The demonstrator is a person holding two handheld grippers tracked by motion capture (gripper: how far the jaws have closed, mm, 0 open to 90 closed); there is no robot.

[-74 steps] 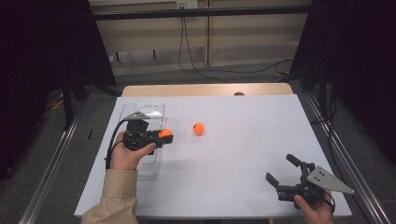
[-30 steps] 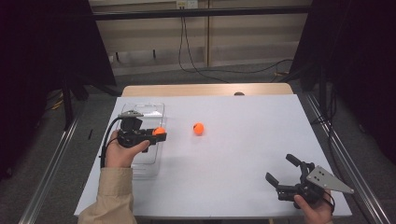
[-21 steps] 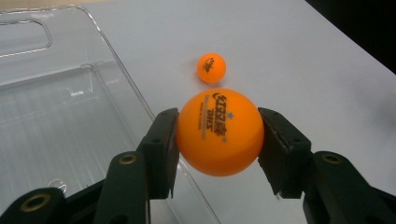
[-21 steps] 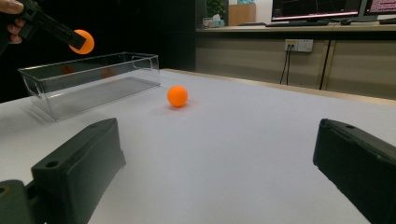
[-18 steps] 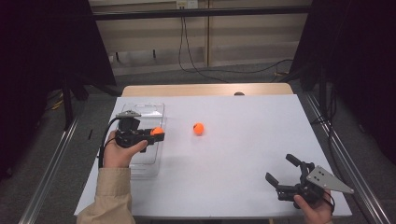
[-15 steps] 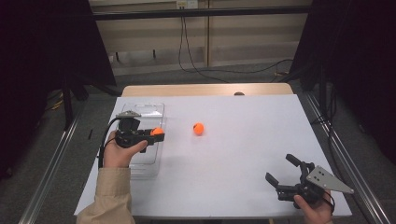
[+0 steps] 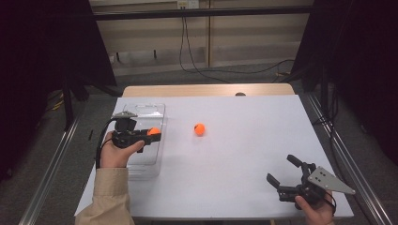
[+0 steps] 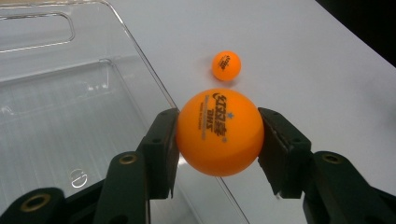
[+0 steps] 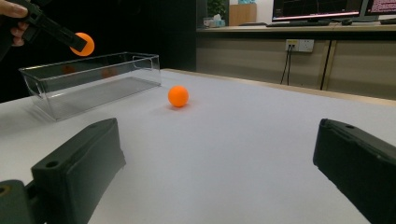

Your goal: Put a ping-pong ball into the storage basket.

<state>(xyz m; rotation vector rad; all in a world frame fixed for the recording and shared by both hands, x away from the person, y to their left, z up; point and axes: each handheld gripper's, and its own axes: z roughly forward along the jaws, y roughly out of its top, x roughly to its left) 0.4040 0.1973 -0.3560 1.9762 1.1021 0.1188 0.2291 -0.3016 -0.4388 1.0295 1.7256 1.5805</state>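
My left gripper (image 7: 154,134) is shut on an orange ping-pong ball (image 8: 219,132), the two black pads pressing its sides. It hangs over the right-hand wall of a clear plastic bin (image 7: 141,115) at the table's left; the held ball (image 9: 83,44) is above the bin's rim. A second orange ball (image 7: 200,129) lies loose on the white table, right of the bin, also seen as the far ball (image 8: 226,65) and the loose ball (image 9: 178,96). My right gripper (image 7: 284,172) rests open near the front right corner, nothing between its jaws.
The white table top (image 7: 244,140) stretches between the bin and my right hand. A wooden strip (image 7: 206,90) edges the far side. Metal rails (image 7: 51,159) run along both sides of the table, and dark curtains stand beyond.
My left gripper has drifted slightly left and away with the ball, from the bin's right edge to over it. The right gripper and the loose ball have stayed still.
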